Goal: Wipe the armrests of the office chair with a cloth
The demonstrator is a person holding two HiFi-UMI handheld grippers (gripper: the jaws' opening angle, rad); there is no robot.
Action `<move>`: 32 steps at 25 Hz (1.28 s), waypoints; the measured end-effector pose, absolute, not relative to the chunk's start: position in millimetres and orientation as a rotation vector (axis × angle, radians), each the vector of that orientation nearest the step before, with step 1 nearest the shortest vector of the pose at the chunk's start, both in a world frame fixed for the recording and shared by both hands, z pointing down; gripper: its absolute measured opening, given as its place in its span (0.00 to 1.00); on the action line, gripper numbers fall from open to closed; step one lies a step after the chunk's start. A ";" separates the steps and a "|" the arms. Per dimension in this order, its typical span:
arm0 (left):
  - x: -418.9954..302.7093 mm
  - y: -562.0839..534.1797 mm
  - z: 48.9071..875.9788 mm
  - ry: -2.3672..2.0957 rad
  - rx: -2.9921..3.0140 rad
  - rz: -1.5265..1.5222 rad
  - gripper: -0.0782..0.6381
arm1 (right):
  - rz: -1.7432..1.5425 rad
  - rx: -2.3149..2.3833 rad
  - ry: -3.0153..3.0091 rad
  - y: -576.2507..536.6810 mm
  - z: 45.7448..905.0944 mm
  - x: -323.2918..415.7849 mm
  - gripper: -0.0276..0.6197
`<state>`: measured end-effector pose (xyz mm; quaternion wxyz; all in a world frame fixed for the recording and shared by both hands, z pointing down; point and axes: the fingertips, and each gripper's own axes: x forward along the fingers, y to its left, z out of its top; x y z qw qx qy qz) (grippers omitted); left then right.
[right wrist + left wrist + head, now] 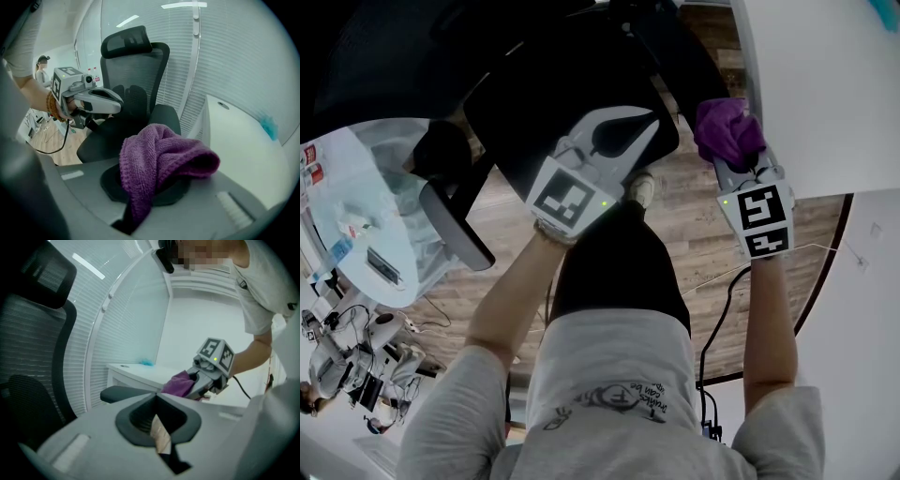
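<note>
Right gripper view: purple cloth (159, 159) bunched up, clamped in the fingers of my right gripper (151, 190), just beside the white counter (243, 140), office chair (136, 84) ahead. My left gripper (159, 430) has fingers together on nothing, facing a dark armrest (123, 393); cloth near its far end.

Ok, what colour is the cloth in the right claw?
Purple. The cloth shows best in the right gripper view, bunched between the jaws.
</note>
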<state>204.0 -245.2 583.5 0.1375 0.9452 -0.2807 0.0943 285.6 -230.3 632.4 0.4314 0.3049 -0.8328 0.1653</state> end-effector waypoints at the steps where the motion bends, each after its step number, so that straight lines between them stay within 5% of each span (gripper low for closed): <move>1: 204.0 -244.9 583.4 -0.812 2.736 0.273 0.11 | 0.411 0.749 -2.078 -234.1 632.8 282.7 0.09; 32: 200.9 -239.4 585.8 -0.803 2.724 0.276 0.11 | 0.309 0.618 -2.172 -388.1 643.0 160.3 0.09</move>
